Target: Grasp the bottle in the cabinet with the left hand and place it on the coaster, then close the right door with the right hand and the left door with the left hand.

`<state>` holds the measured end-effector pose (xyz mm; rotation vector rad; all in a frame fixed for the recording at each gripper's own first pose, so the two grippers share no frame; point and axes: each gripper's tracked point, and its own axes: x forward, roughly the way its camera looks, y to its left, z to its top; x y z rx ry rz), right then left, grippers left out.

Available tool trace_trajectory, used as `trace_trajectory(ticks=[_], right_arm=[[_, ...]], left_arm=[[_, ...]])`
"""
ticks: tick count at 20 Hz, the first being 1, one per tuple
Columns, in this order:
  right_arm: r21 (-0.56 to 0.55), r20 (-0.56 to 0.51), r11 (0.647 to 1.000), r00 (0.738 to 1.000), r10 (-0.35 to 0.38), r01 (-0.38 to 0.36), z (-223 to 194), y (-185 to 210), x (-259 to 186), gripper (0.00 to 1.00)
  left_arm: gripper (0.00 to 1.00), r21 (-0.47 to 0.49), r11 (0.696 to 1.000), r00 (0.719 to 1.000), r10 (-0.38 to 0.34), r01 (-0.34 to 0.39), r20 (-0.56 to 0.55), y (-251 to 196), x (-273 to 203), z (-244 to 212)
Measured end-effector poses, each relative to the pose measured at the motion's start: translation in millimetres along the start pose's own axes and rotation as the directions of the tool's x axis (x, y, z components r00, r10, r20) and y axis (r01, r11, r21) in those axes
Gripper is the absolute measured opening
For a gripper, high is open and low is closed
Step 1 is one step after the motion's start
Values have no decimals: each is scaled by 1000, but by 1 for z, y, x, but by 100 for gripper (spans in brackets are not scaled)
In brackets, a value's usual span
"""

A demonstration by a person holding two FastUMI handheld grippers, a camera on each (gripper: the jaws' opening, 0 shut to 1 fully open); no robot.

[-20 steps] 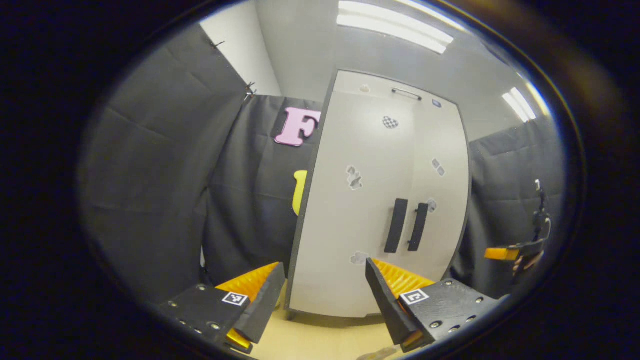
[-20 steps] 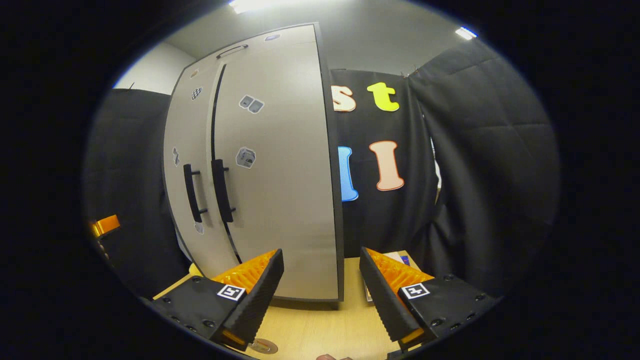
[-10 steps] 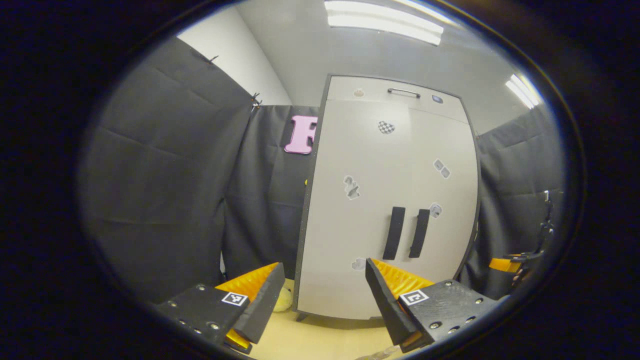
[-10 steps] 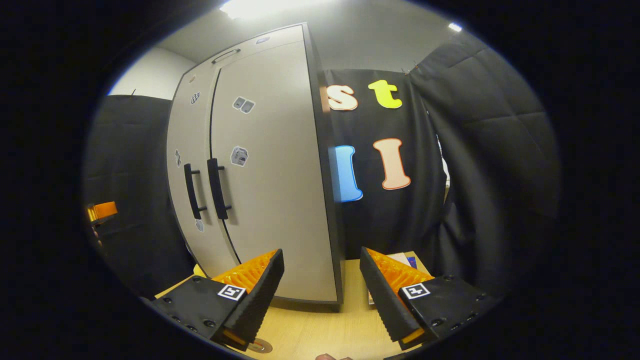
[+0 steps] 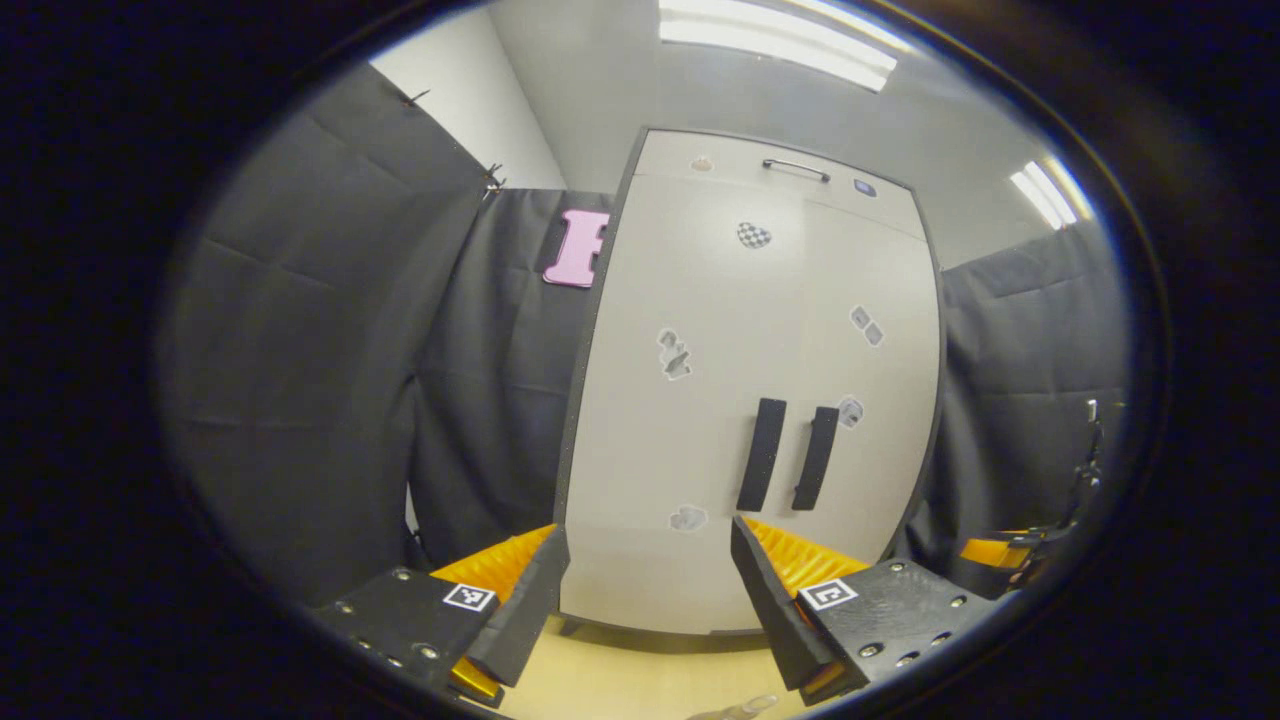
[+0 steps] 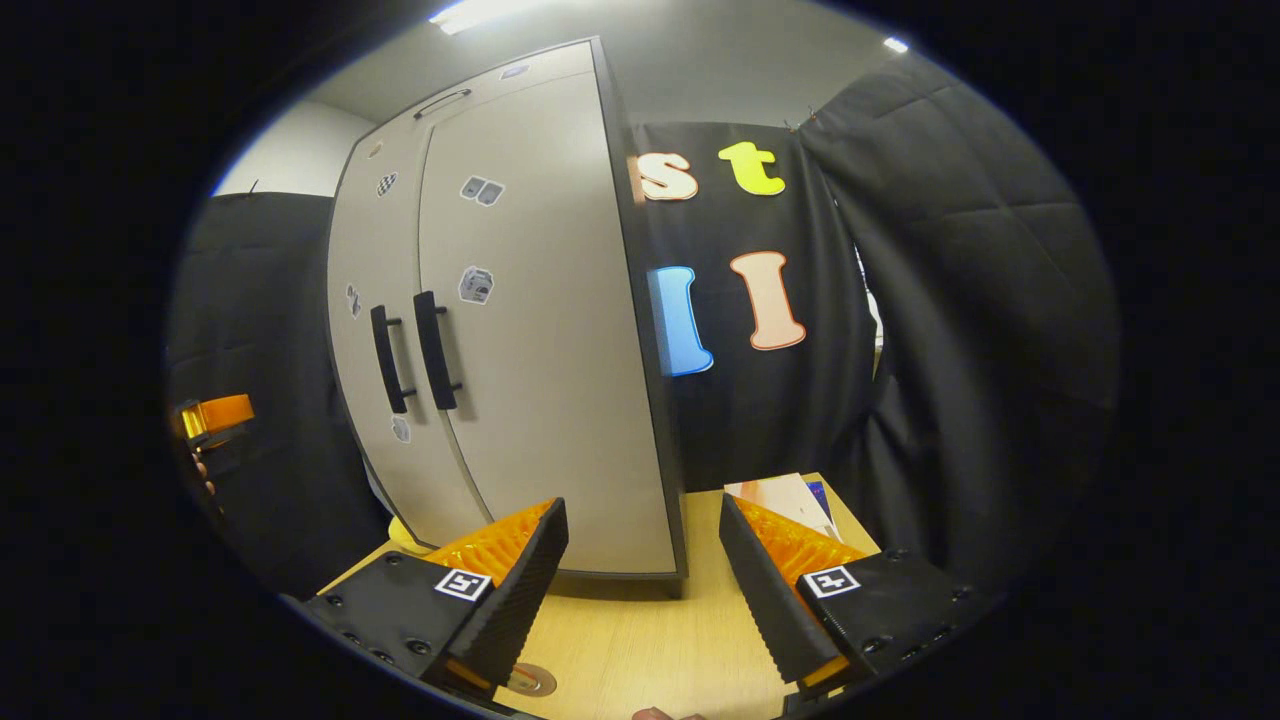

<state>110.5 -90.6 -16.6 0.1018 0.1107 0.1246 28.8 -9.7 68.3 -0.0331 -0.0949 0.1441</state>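
**Both doors shut, both claws spread and empty**

Left gripper view: the left claw (image 5: 645,580) sits at 6 o'clock, its fingers spread wide with nothing between them. It faces the cabinet (image 5: 750,400), which stands upright on the counter (image 5: 640,680) and occupies the centre. The left door (image 5: 680,400) and the right door (image 5: 880,380) lie flush with one another. Two dark vertical handles sit side by side near the seam: the left handle (image 5: 761,455) and the right handle (image 5: 816,458), close together but apart. Small stickers are spread over both door faces. A third, thin handle (image 5: 796,168) lies on the top panel at 12 o'clock. At 6 o'clock, at the very bottom edge, a pale clear object shows on the counter; it is too small and cut off to identify. At 4 o'clock the right claw (image 5: 985,551) shows at the rim, well apart from the cabinet.

Right gripper view: the right claw (image 6: 640,575) sits at 6 o'clock, fingers spread wide, nothing held. The cabinet is seen obliquely at 10 o'clock, doors closed, handles adjacent. A round coaster (image 6: 530,681) lies on the counter at 6 o'clock, partly hidden by the claw's left finger. A stack of papers (image 6: 785,497) lies on the counter at 5 o'clock, beside the cabinet. At 9 o'clock the left claw shows at the rim.

Bottle position: cannot tell.
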Motion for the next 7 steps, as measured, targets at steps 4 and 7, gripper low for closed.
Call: trace_trajectory(ticks=[4,7], right_arm=[[-16,13,998,998,61,-61,10,-21,2,98],[-37,27,993,993,113,-112,15,-42,8,97]], left_arm=[[94,3,996,996,88,-88,13,-17,-12,-3],[99,17,987,987,157,-158,36,-32,-25,-3]])
